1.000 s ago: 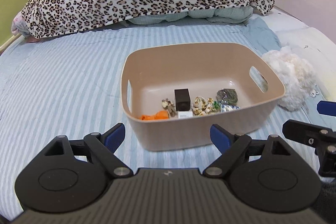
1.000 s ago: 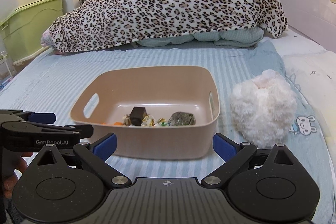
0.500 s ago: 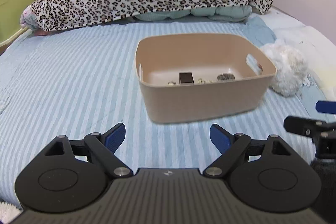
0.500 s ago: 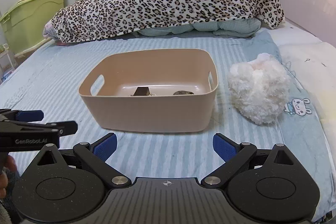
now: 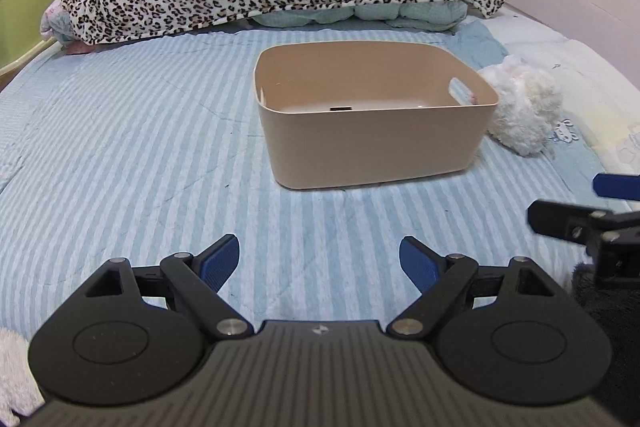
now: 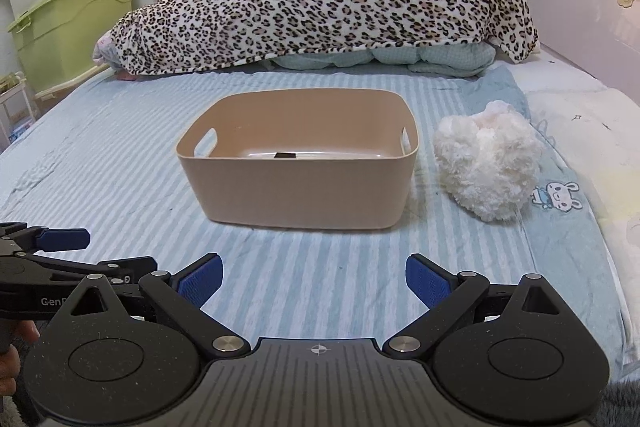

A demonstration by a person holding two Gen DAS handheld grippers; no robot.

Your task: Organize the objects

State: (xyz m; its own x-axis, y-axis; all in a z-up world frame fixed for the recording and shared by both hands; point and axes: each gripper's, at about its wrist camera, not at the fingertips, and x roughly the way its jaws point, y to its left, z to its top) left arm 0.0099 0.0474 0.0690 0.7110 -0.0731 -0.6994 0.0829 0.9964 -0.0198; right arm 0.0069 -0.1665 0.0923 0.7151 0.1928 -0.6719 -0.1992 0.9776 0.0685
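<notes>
A beige plastic bin with cut-out handles stands on the striped bed; it also shows in the right wrist view. Only the top of a small black box shows above its near wall; it is seen in the right wrist view too. The other small items inside are hidden. My left gripper is open and empty, well short of the bin. My right gripper is open and empty, also short of the bin. Each gripper shows at the edge of the other's view.
A fluffy white plush lies right of the bin, also in the left wrist view. A leopard-print blanket is heaped at the bed's far end. Green and cream storage boxes stand at the left.
Both grippers have pulled back and lowered away from the bin. The bin's contents, visible a second ago, are now mostly hidden behind its near wall.
</notes>
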